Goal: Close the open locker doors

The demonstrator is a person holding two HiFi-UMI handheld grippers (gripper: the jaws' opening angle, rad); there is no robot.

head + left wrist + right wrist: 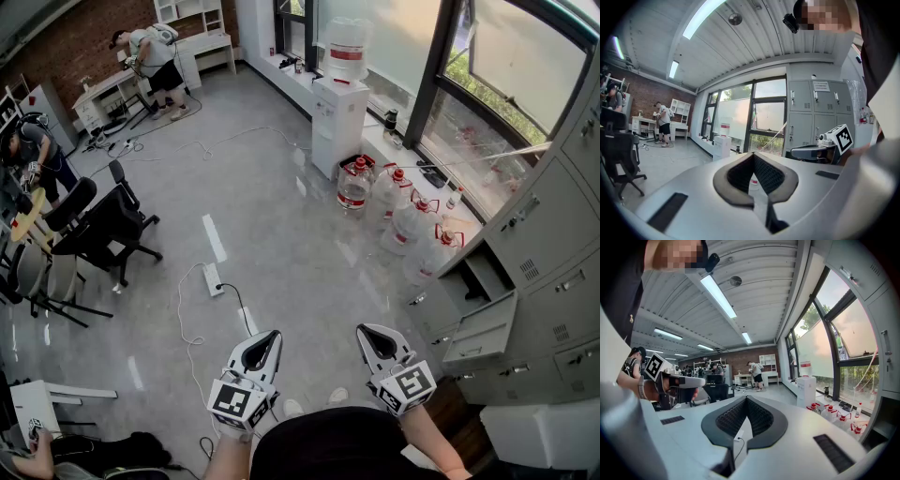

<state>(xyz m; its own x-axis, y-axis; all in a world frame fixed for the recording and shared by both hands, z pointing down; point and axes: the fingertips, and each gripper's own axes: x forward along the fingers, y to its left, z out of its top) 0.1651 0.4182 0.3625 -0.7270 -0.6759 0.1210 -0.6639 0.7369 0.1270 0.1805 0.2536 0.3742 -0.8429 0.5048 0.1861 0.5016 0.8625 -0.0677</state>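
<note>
Nearby, water jugs (405,217) cluster beside one open locker door (483,333).

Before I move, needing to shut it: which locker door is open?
The door swung outward nearest the water bottles, exposing a dark compartment; other doors sit flush.

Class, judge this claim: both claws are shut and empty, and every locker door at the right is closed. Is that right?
Not quite. The head view shows one low locker door hanging open. The left claw and right claw are indeed shut and empty.
</note>
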